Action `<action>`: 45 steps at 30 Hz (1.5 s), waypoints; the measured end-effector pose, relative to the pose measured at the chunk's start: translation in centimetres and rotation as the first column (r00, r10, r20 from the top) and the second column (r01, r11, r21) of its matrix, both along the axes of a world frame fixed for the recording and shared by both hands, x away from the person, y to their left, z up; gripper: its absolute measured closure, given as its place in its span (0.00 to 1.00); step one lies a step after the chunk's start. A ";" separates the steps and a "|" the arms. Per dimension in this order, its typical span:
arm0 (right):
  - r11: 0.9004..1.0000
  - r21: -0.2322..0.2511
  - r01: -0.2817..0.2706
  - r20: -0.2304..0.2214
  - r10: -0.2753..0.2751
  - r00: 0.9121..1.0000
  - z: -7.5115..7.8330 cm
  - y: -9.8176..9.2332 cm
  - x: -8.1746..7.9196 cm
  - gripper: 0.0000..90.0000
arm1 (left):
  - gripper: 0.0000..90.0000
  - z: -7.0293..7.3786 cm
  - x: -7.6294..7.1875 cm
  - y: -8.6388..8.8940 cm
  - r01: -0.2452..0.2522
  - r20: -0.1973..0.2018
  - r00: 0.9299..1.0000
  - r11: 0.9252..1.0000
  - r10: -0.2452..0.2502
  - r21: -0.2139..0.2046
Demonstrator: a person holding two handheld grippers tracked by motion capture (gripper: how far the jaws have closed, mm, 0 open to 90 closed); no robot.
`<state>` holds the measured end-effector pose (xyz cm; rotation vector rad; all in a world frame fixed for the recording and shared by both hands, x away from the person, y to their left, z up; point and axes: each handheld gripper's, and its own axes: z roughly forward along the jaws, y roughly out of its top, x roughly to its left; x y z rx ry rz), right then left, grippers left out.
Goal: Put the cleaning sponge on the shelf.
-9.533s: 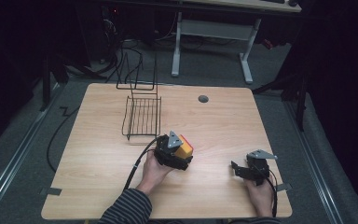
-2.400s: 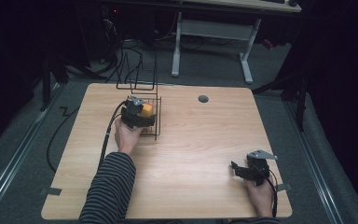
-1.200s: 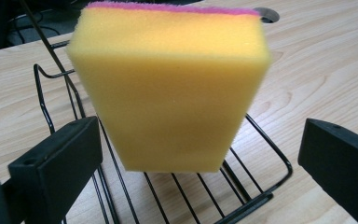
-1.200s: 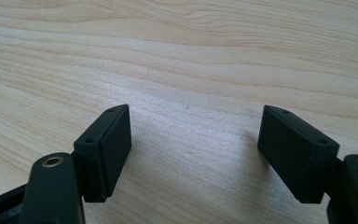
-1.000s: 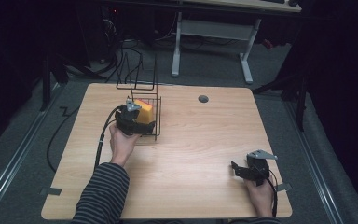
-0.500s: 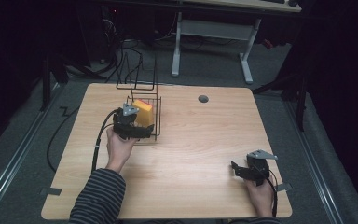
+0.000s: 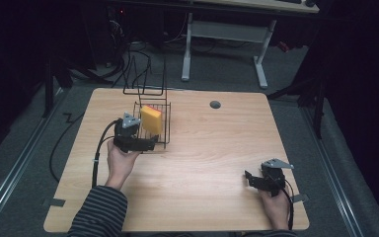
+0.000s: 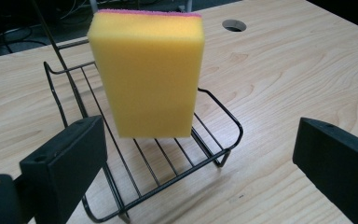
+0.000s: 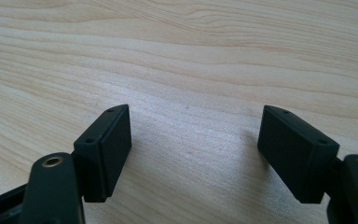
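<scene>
A yellow sponge [image 7: 151,120] with a pink top layer stands on end in a black wire rack [image 7: 164,139] at the back left of the table. My left gripper [image 7: 150,142] sits just in front of the rack, facing the sponge. In the left gripper view the sponge [image 8: 149,70] stands free on the rack's bars [image 8: 223,116], beyond my left gripper [image 8: 198,140]. Its jaws are open and have just been closing a little, with nothing between them. My right gripper [image 7: 250,178] rests open near the front right; the right gripper view shows that gripper [image 9: 193,126] over bare wood.
The wooden table [image 7: 202,148] has a round cable hole [image 7: 215,104] near its back edge. A taller black wire frame [image 7: 145,79] rises behind the rack. Cables and a white desk frame [image 7: 222,34] lie on the floor beyond.
My left gripper has drawn back from the rack toward the front left, leaving the sponge standing there. The right gripper has not moved.
</scene>
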<state>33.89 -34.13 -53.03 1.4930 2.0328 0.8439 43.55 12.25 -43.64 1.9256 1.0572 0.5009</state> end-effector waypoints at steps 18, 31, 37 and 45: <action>1.000 0.000 0.002 -0.001 -0.002 1.000 0.0 0.0 0.0 0.29 | 0.06 -0.6 -2.6 2.0 -0.022 0.012 1.000 0.999 0.022 -0.034; 1.000 0.000 0.002 -0.001 -0.002 1.000 0.0 0.0 0.0 0.29 | 0.07 -1.7 -4.0 3.5 -0.043 0.001 0.999 0.998 0.043 -0.035; 1.000 0.000 0.002 0.000 -0.002 1.000 0.0 0.0 0.0 0.29 | 0.07 -2.1 -4.6 4.3 -0.055 -0.004 0.998 0.997 0.055 -0.056; 1.000 0.001 0.002 -0.001 -0.002 1.000 0.0 0.0 0.0 0.29 | 0.08 -3.4 -5.3 5.3 -0.071 -0.035 0.997 0.995 0.069 -0.072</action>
